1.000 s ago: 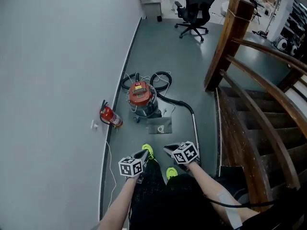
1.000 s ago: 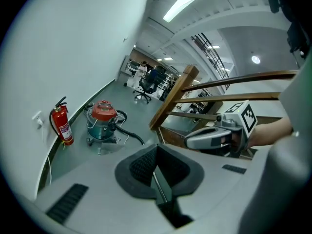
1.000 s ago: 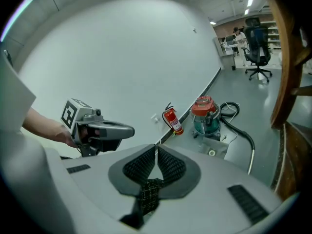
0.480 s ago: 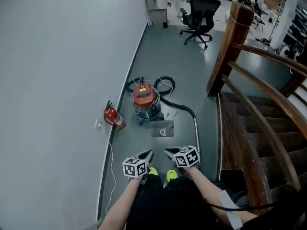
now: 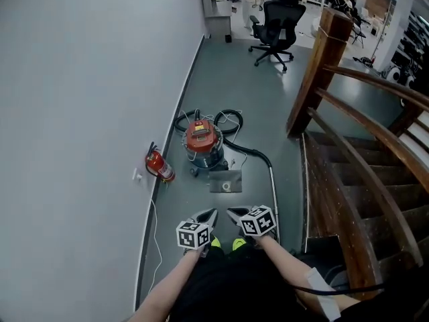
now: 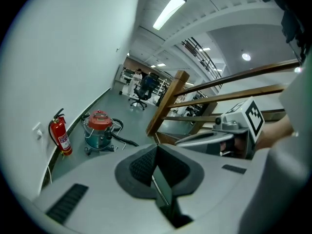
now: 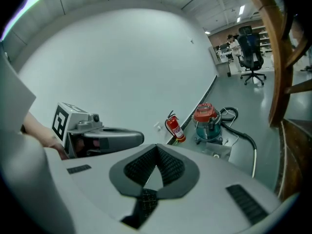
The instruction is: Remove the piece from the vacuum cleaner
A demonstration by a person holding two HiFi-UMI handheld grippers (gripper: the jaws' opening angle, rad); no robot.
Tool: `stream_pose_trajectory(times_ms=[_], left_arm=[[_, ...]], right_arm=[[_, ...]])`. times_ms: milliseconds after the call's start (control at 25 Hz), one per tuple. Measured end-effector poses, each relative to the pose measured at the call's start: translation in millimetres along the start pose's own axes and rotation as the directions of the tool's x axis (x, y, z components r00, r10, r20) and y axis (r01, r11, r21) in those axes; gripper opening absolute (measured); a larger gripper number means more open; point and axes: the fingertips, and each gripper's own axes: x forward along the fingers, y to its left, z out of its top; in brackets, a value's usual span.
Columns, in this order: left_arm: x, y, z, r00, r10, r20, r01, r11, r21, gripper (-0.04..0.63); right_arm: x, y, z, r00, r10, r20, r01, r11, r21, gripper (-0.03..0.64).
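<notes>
Left gripper (image 6: 156, 155) – jaws sitting fully together, gripping nothing. Right gripper (image 7: 156, 152) – same, pads meeting, empty. Both hovering side by side. Vacuum cleaner (image 5: 202, 141) standing on floor near wall, well ahead of both grippers. Fire extinguisher (image 5: 159, 166) sitting near it against wall, grey flat plate (image 5: 225, 180) lying just in front.

The left forearm (image 5: 167, 287) and the right forearm (image 5: 285, 253) come forward from the lower edge of the head view, both bare, and each one carries a gripper. The left gripper (image 5: 208, 215) and the right gripper (image 5: 234, 212) are side by side, near each other but apart. Both point forward and somewhat downward, their marker cubes turned up toward the camera. The jaws of the left gripper are pressed together with nothing between them. The jaws of the right gripper are together too, also empty.
</notes>
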Motion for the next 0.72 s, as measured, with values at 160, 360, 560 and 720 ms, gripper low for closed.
stream_pose_trajectory(times_ms=[160,360,560,720], left_arm=[[0.8,-1.1,-2.0,1.0,-0.02,-0.019,0.021,0.999,0.036,0.009],[-4.4,5.9,0.5,1.0,-0.001,-0.006,0.001,1.0,0.016,0.009],[-3.4,5.9,-3.4,1.0,0.003,-0.017,-0.003,1.0,0.023,0.009],[-4.3,4.6,-3.0,1.0,-0.003,-0.025,0.004,0.999,0.036,0.009]], right_arm=[[4.5,4.1,5.3,1.0,0.009,0.005,-0.009,1.0,-0.021,0.015],[3.6,5.3,8.9,1.0,0.002,0.008,-0.001,0.999,-0.044,0.015],[2.8,5.5,7.0,1.0,0.003,0.005,-0.003,0.999,-0.051,0.015],[3.5,7.1,8.2,1.0,0.004,0.003,-0.004,0.999,-0.053,0.015]])
